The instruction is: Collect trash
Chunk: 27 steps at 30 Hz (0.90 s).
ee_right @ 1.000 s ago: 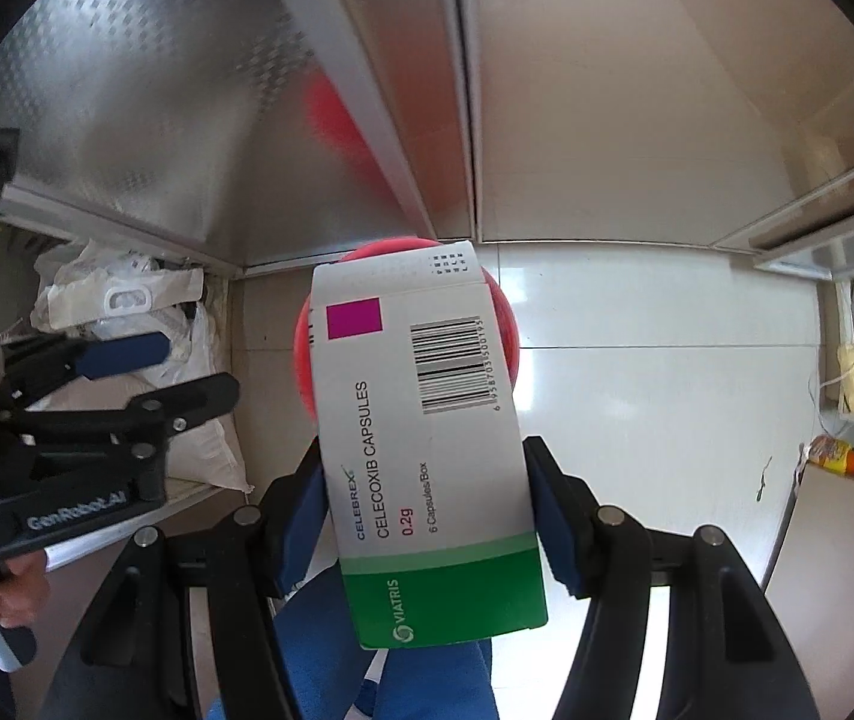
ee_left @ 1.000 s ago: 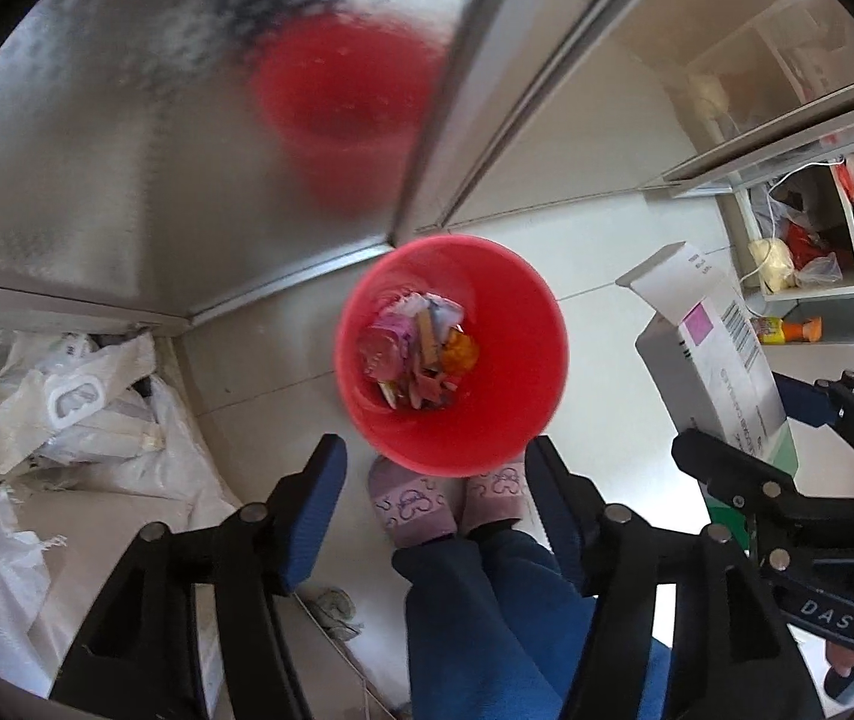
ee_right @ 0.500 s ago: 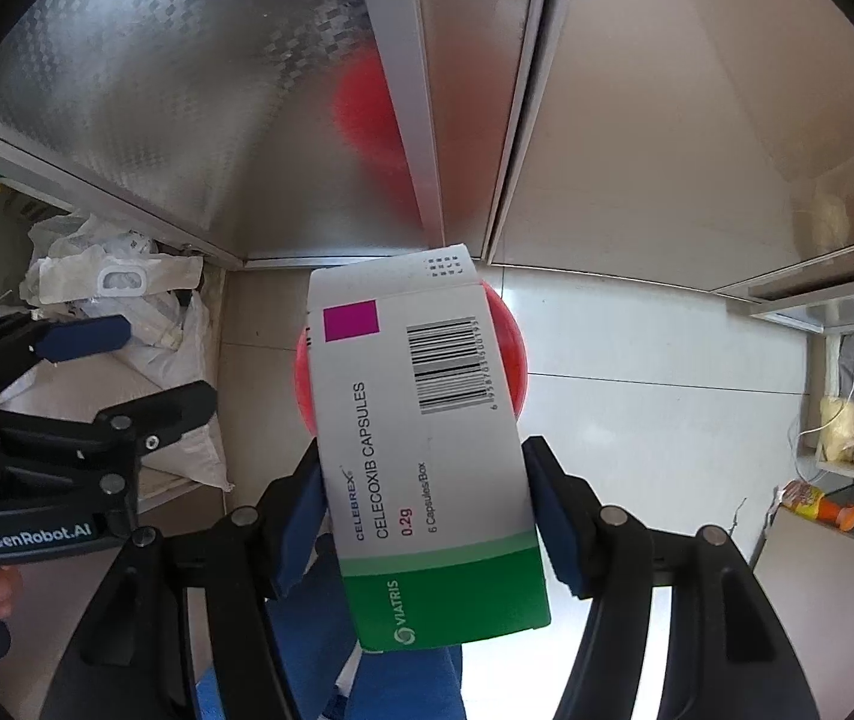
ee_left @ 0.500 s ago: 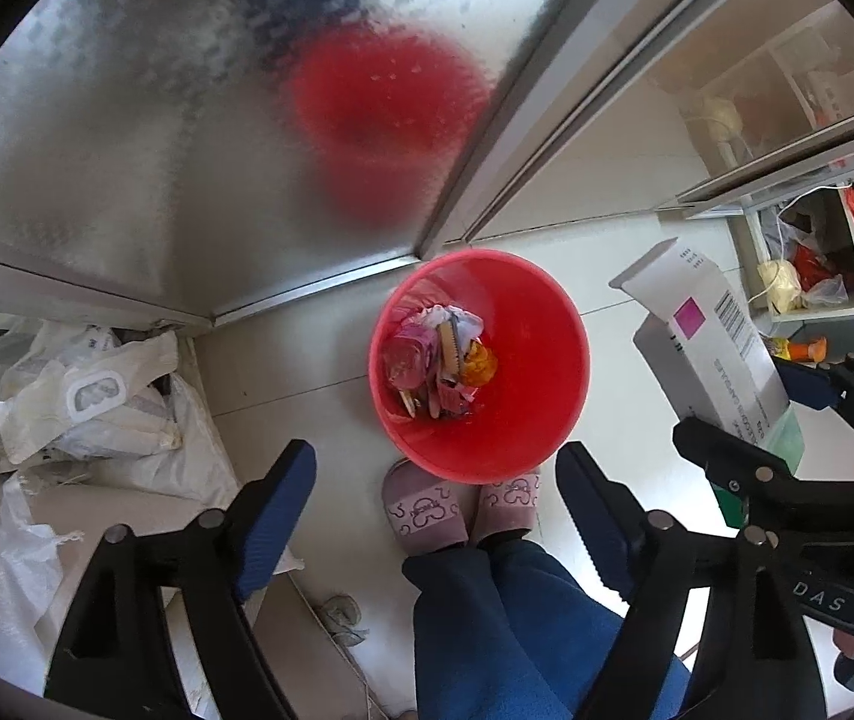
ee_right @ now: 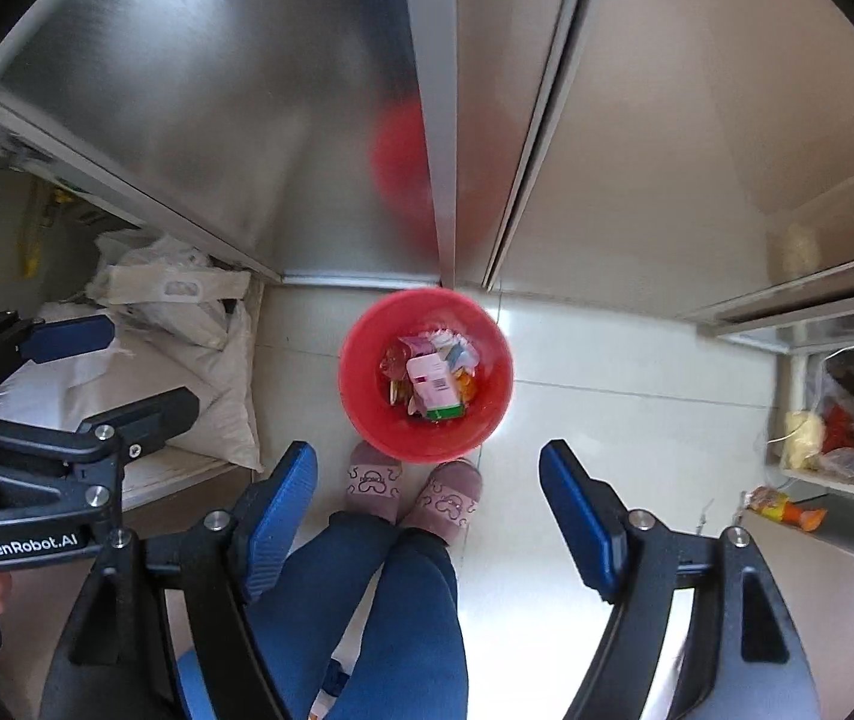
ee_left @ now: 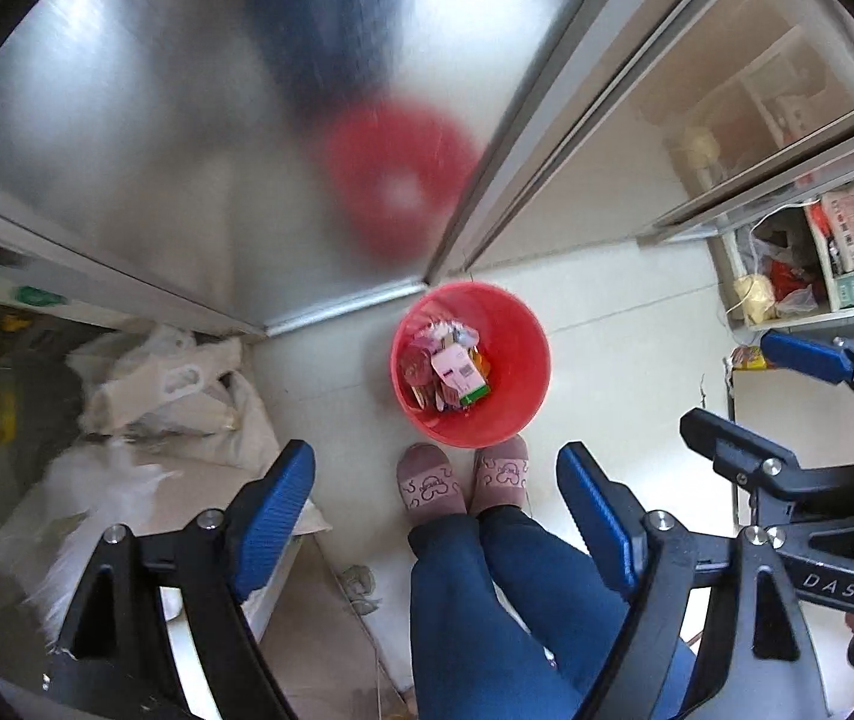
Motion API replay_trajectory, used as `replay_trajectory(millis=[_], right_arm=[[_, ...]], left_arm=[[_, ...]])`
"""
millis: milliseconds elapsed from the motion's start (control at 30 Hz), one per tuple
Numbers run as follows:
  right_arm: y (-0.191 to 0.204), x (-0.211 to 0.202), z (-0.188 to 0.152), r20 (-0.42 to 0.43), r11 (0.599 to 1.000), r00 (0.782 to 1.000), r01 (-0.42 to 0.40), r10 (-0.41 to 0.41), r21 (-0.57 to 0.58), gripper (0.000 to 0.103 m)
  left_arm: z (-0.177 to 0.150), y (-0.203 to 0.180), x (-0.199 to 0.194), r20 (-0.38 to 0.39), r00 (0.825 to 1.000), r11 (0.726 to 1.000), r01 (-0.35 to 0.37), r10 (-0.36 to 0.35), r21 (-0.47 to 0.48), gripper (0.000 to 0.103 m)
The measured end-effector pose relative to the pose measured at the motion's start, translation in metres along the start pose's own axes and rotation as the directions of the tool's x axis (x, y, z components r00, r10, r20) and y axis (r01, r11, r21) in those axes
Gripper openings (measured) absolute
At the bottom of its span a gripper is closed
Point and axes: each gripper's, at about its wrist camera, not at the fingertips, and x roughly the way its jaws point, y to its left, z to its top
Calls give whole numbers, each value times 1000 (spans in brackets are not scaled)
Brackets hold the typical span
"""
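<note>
**Medicine box dropped into the bin, both hand-held grippers now empty**

The white cardboard medicine box with the green end and barcode (ee_right: 434,387) is now lying inside the round red plastic waste bin (ee_right: 490,414), on top of the mixed wrappers already sitting there; half a second ago it was still clamped between the blue pads of the right hand-held gripper (ee_right: 427,525). Those jaws have just been opening, and they are now standing wide apart with nothing between them, only the person's blue trousers and pink slippers showing through the gap. From the left wrist view the same box (ee_left: 457,369) is showing near the middle of the bin (ee_left: 523,396), tilted, green end toward 5 o'clock.

The left hand-held gripper (ee_left: 436,513) is also standing open and holding nothing; its jaws widened earlier in the last second and are framing the floor and the slippers. The bin is sitting at 12 o'clock from both grippers, against the foot of the brushed metal cabinet doors (ee_right: 235,120), and it is looking smaller than a second ago, so both hands appear to be lifting away.

Judging by this, one piece of trash is delivered, and both grippers are free for the next item, though no further loose trash is plainly identifiable here
</note>
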Motion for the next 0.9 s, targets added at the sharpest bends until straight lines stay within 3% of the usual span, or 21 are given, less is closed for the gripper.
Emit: replay_trajectory(millis=[233,300,400,567,633,800,900], right_arm=[[17,-117,17,167,994,985,61,-44,-95,83],[22,-146,26,225,990,974,59,-29,-128,94],[29,-182,41,301,976,954,70,-5,-206,100],[29,-225,53,415,934,909,117,36,-338,102],[26,-242,49,451,927,891,122,56,-356,102],[-3,-288,27,506,904,846,73,169,-422,102],[-18,-316,8,532,879,817,66,225,-472,102]], left_arm=[[-6,5,-119,142,988,998,-51,57,-48,82],[-6,6,-148,189,978,994,-75,90,-86,83],[-7,9,-189,258,956,980,-96,139,-173,83],[-15,5,-234,318,920,940,-125,230,-318,84],[-20,-7,-248,339,900,921,-145,275,-361,84],[-47,-53,-293,397,819,850,-191,414,-491,84],[-63,-81,-319,411,787,813,-186,460,-552,84]])
